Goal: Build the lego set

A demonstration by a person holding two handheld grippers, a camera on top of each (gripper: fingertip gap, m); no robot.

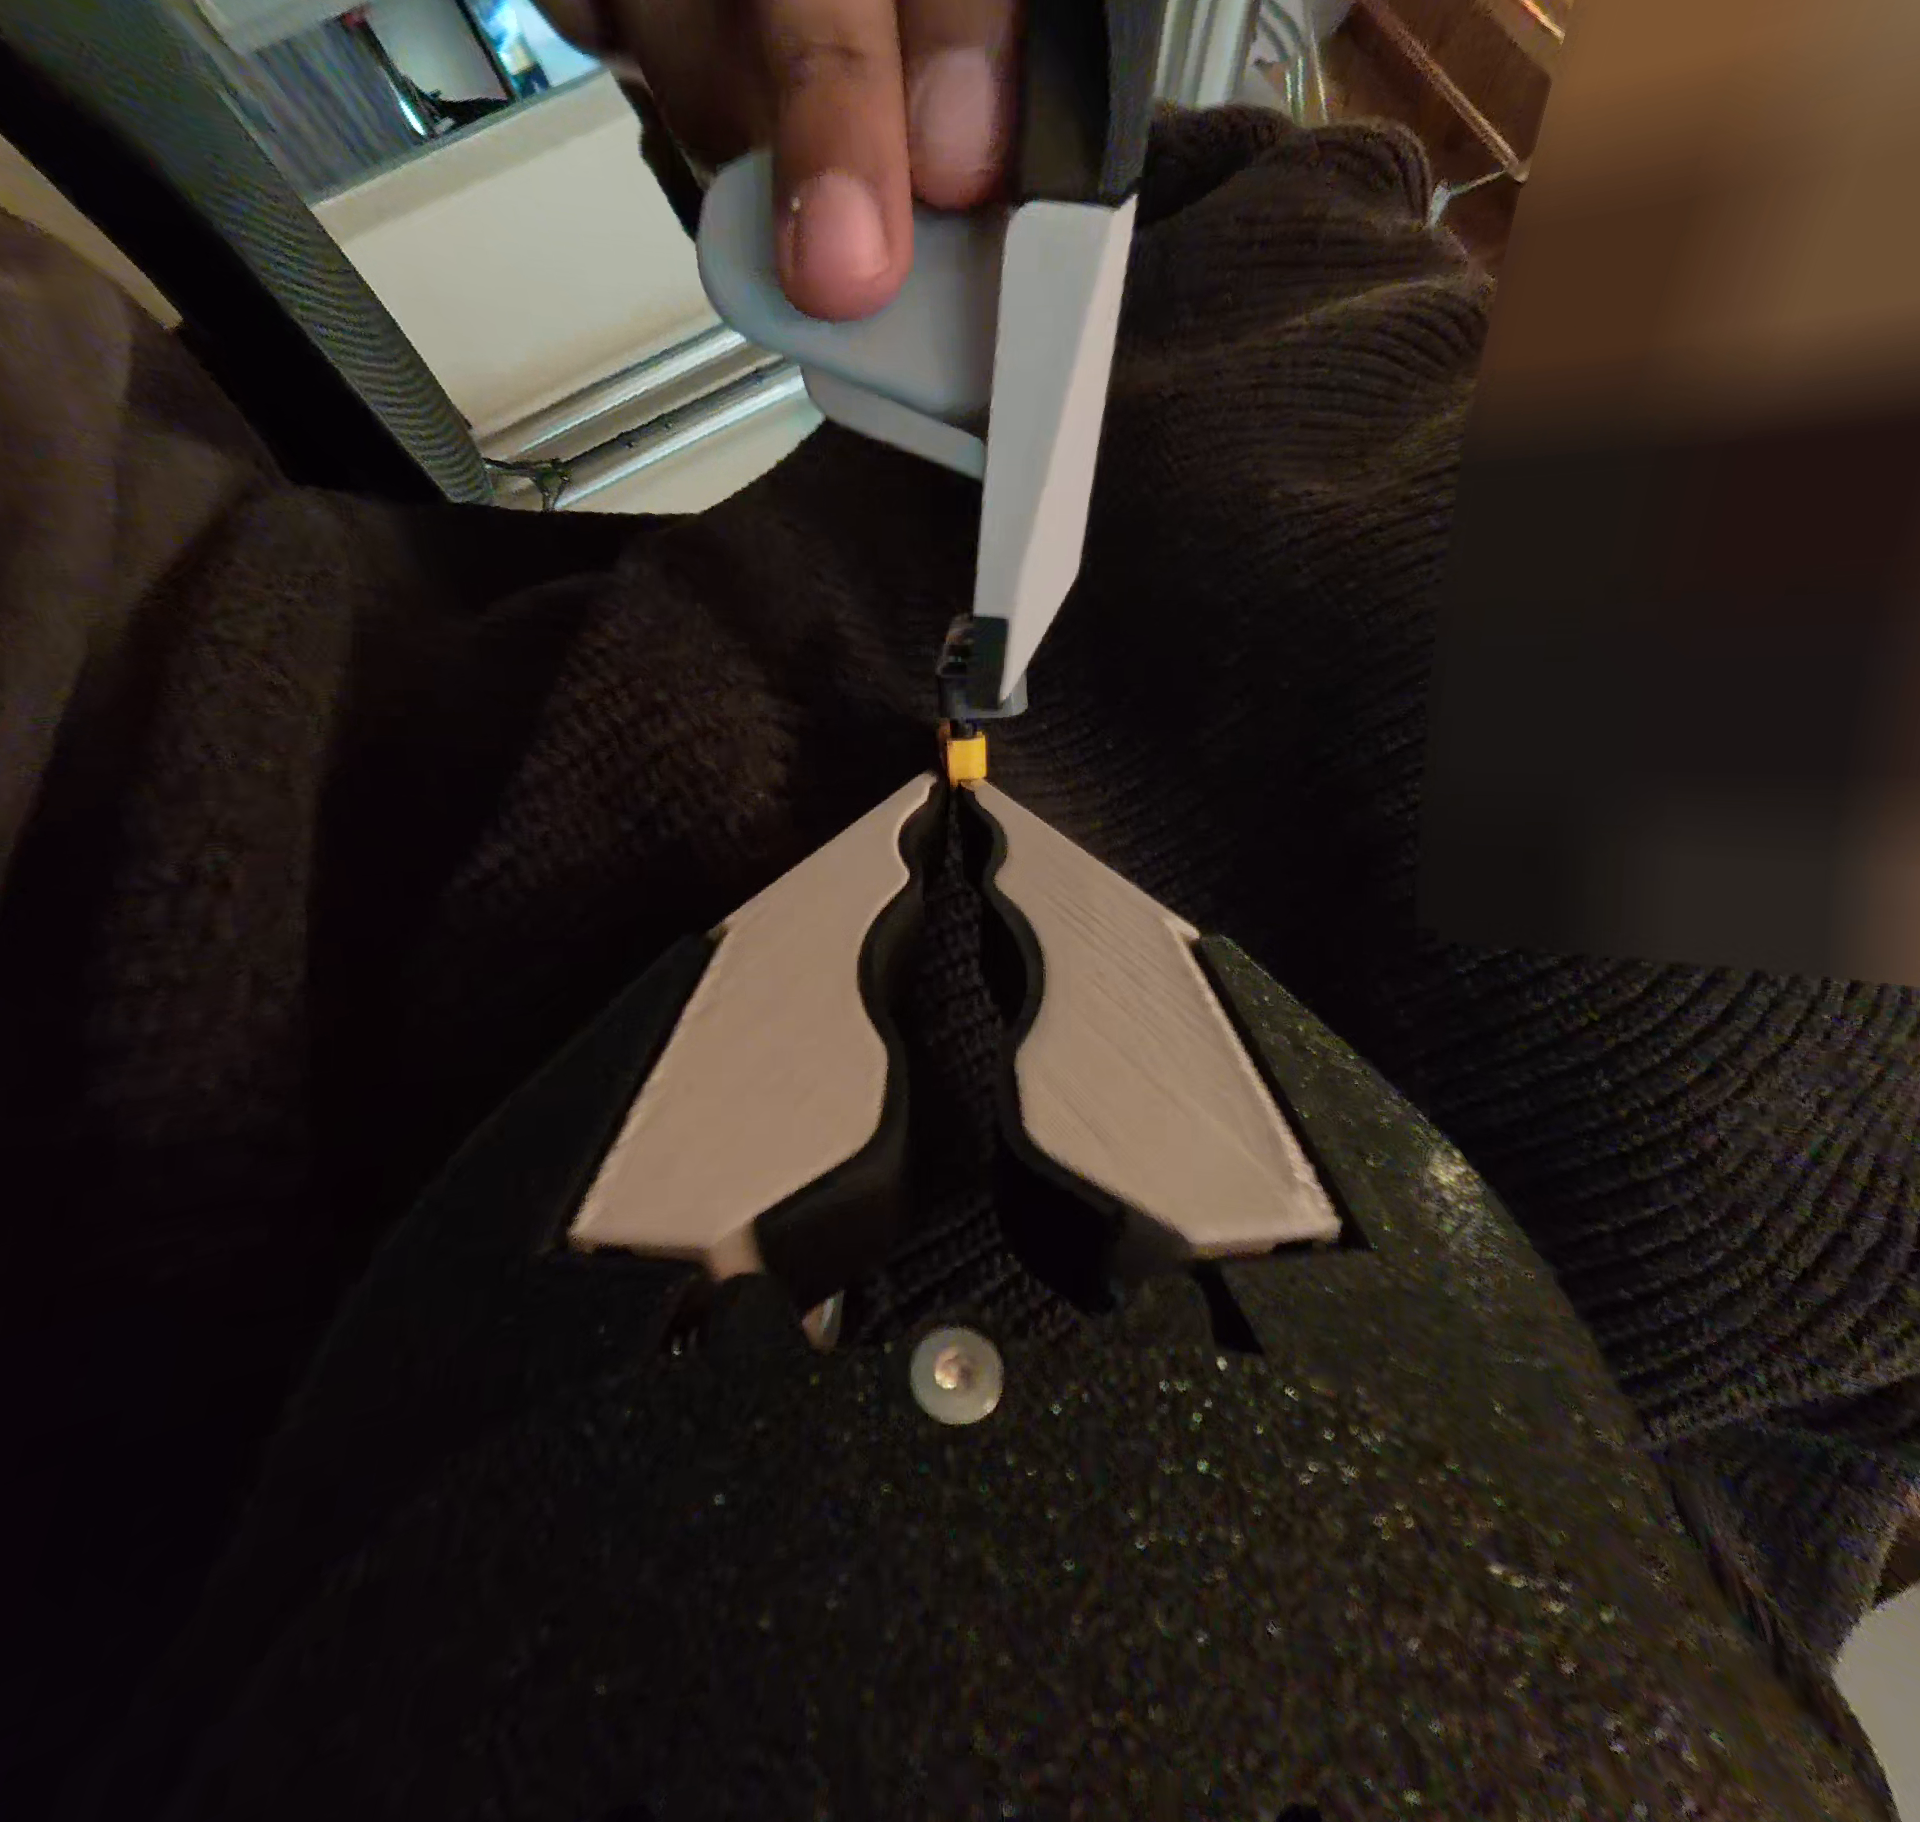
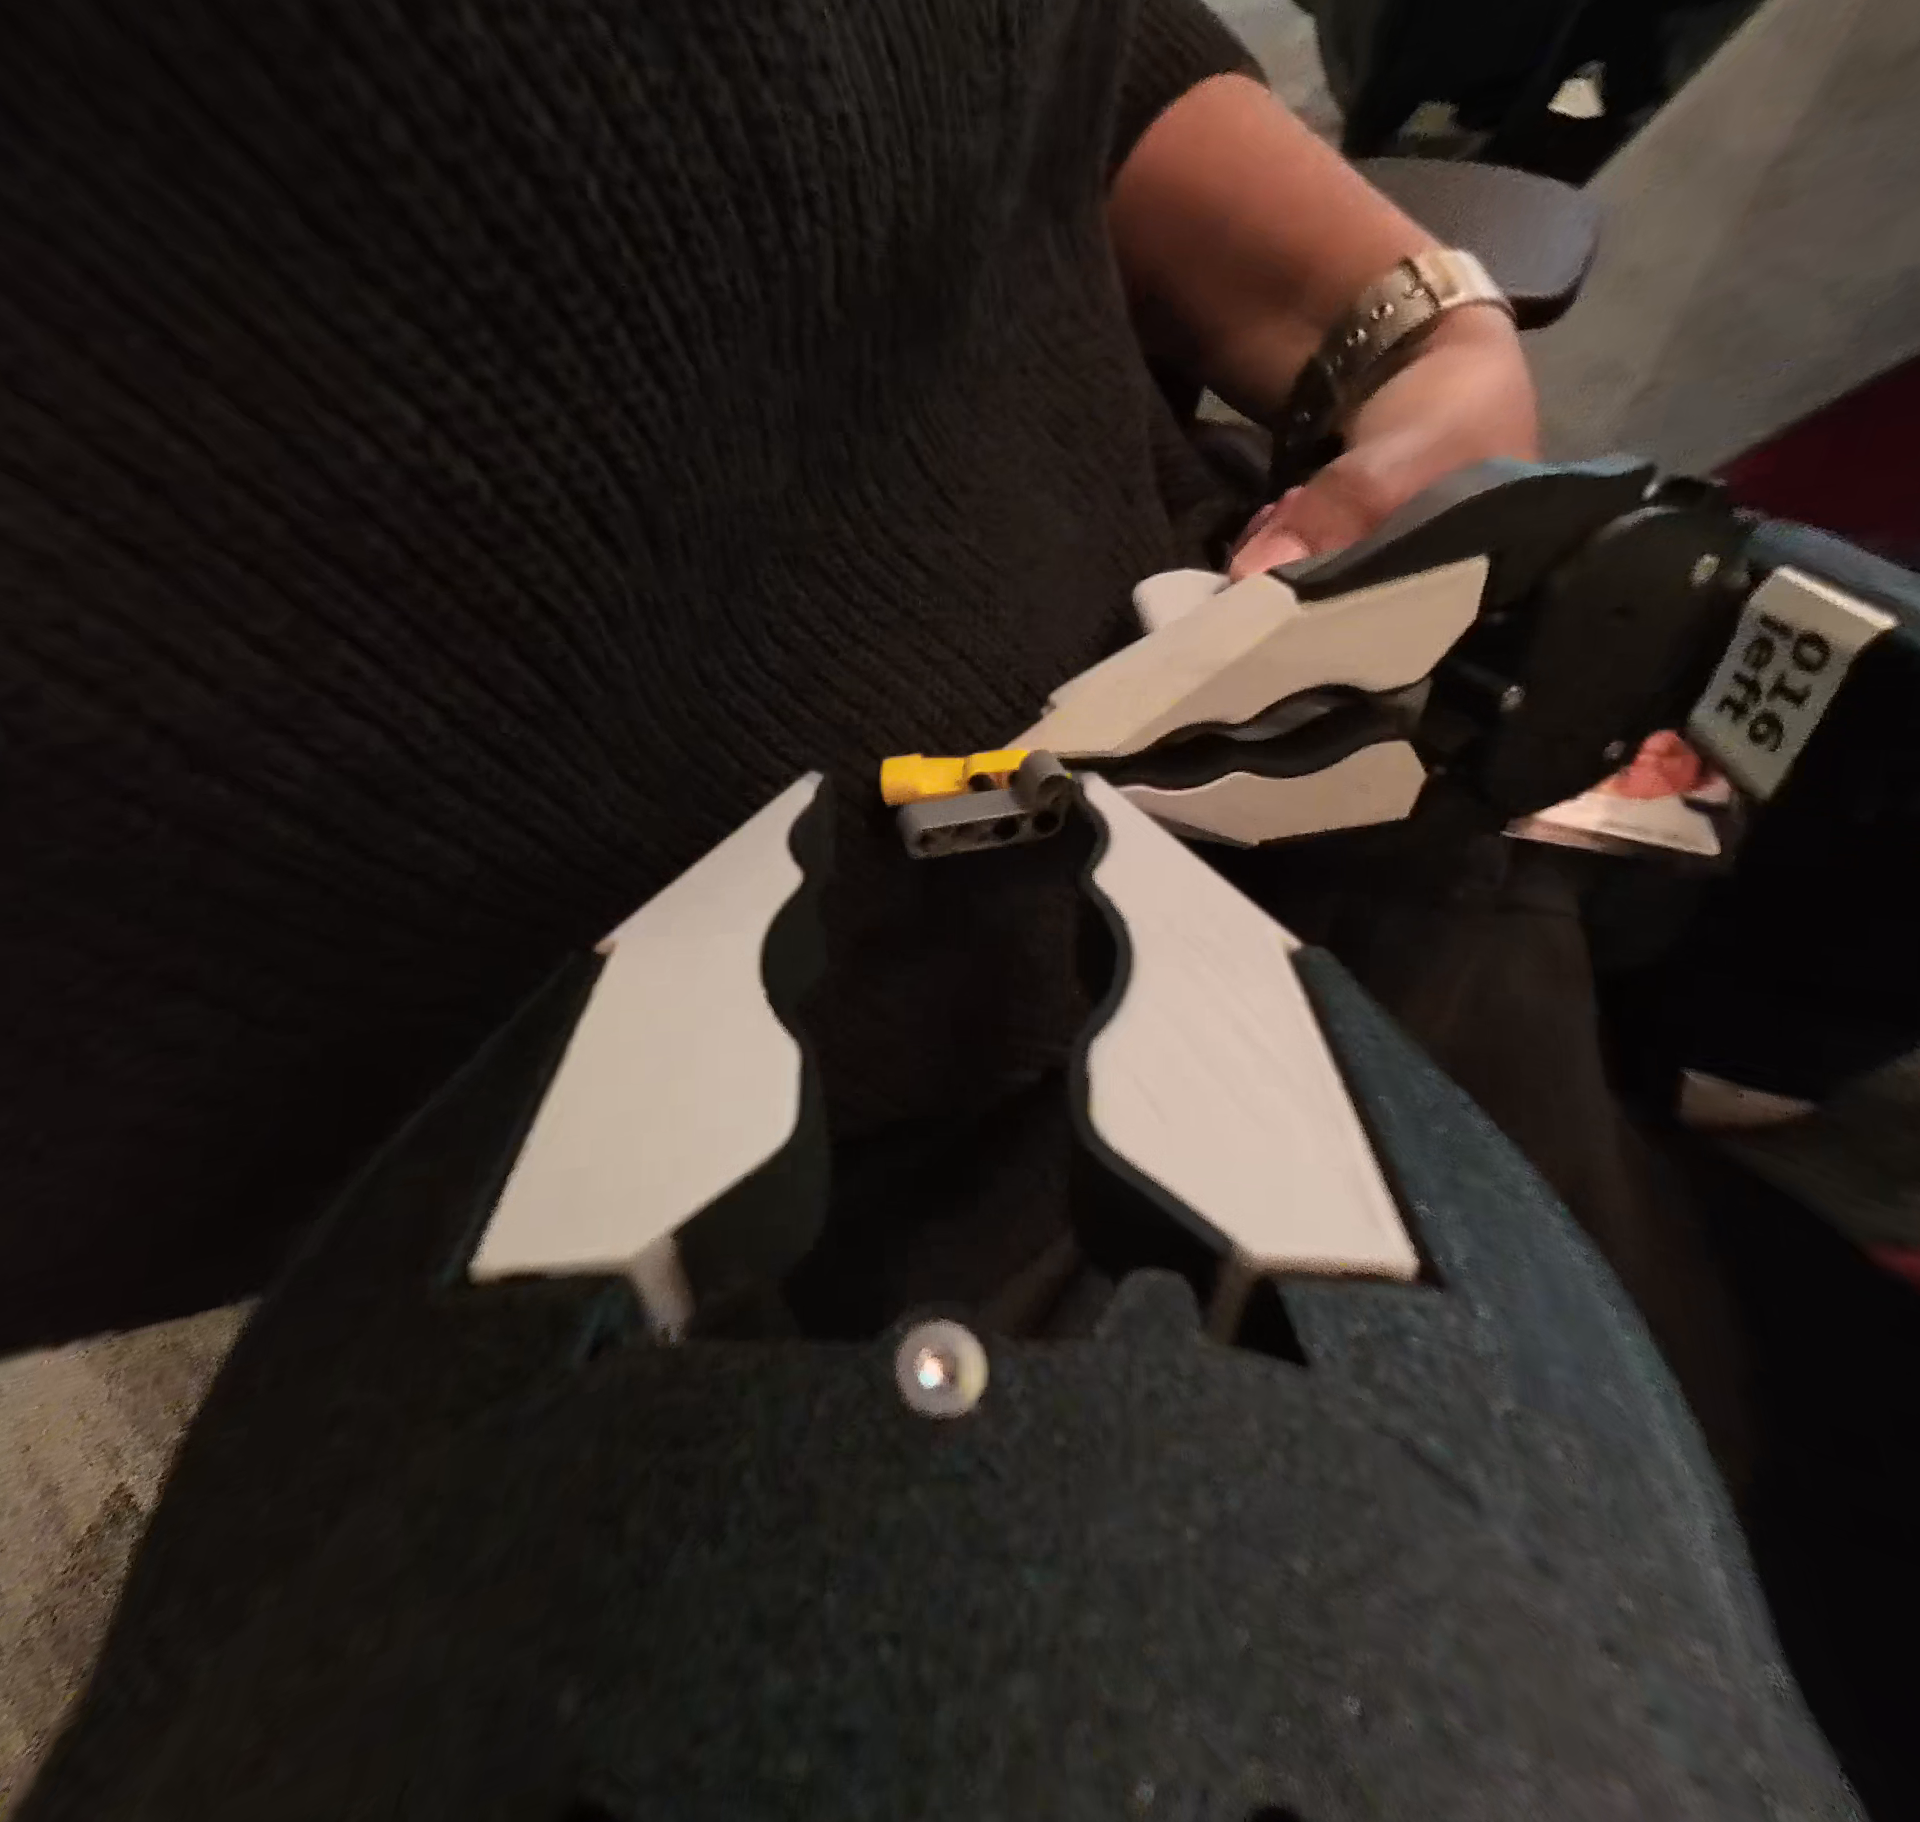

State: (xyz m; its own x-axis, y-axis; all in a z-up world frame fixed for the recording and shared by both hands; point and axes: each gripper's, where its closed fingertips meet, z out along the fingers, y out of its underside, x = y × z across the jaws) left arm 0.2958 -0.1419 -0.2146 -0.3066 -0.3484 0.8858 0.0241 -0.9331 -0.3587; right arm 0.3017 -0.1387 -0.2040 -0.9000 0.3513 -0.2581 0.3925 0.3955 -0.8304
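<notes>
My left gripper (image 1: 961, 785) is shut on a small yellow toy connector (image 1: 964, 758), which sticks out just past its tips. In the right wrist view the left gripper (image 2: 1049, 770) comes in from the right, holding the yellow connector (image 2: 930, 773), which is joined to a short grey beam with holes (image 2: 982, 827). My right gripper (image 2: 951, 785) is open, and the grey beam lies between its tips, against the right finger (image 2: 1164, 941). In the left wrist view the right gripper (image 1: 997, 671) comes down from above, with a person's fingers (image 1: 831, 214) on its grey trigger.
A person's dark knit sweater (image 2: 520, 422) fills the space behind both grippers. A forearm with a strapped watch (image 2: 1392, 318) holds the left gripper. A black webbing strap (image 1: 951, 993) shows between the left jaws. White shelving (image 1: 499, 245) stands at the back left. The tips of both grippers are at nearly the same place.
</notes>
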